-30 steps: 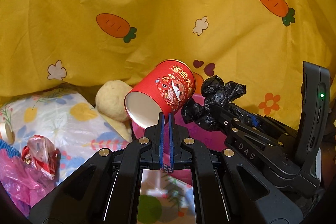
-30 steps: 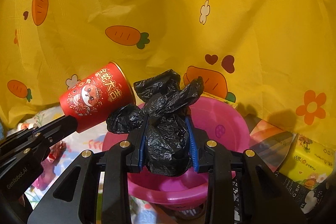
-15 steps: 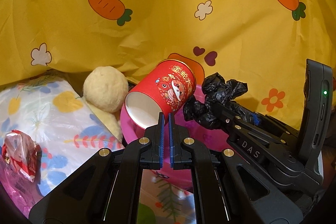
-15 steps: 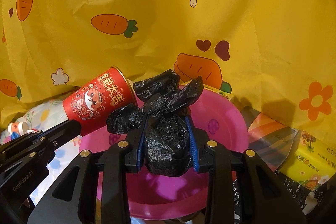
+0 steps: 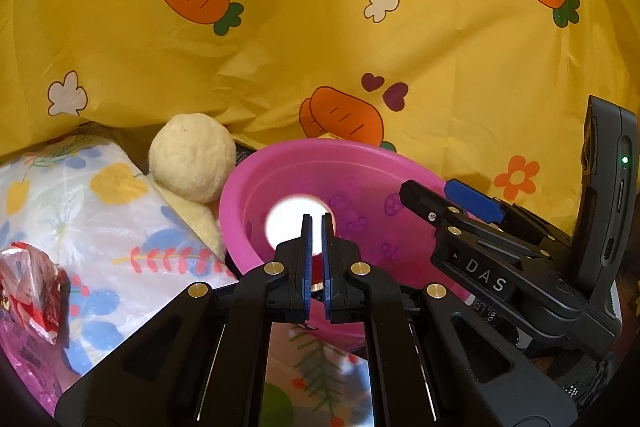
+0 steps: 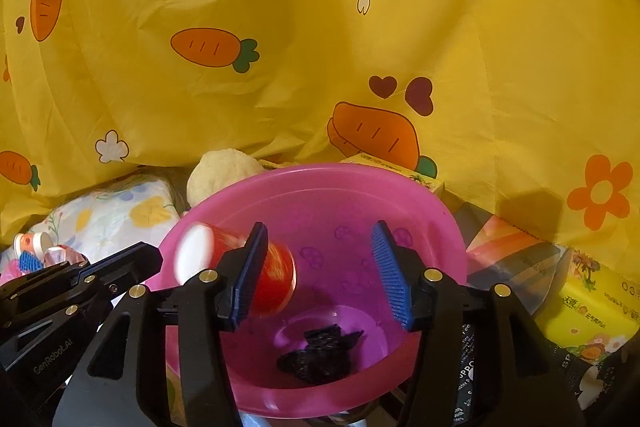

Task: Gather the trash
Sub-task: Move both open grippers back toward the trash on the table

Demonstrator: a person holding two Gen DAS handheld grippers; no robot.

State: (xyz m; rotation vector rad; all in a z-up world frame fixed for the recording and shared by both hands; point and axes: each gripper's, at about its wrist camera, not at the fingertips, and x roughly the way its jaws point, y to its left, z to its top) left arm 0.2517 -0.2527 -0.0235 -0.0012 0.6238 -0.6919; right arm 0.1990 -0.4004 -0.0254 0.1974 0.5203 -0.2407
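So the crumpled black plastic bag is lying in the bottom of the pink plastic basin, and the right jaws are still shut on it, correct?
Not quite. The crumpled black plastic bag does lie in the pink plastic basin, but the right wrist view shows the right gripper with jaws wide open, holding nothing.

the left gripper (image 5: 316, 227) sits at 6 o'clock with its blue-lined jaws a narrow slit apart and nothing pinched between them. just past its tips a blurred white disc, the paper cup (image 5: 294, 223), shows inside the pink basin (image 5: 360, 163) at centre. the right gripper (image 5: 448, 199) reaches in from 4 o'clock over the basin's rim, jaws spread. a cream plush ball (image 5: 192, 157) rests against the basin at 9 o'clock, beside a floral plastic bag (image 5: 80, 203). a red wrapper (image 5: 32, 291) lies at 8 o'clock. the yellow carrot-print cloth (image 5: 320, 27) fills 12 o'clock.
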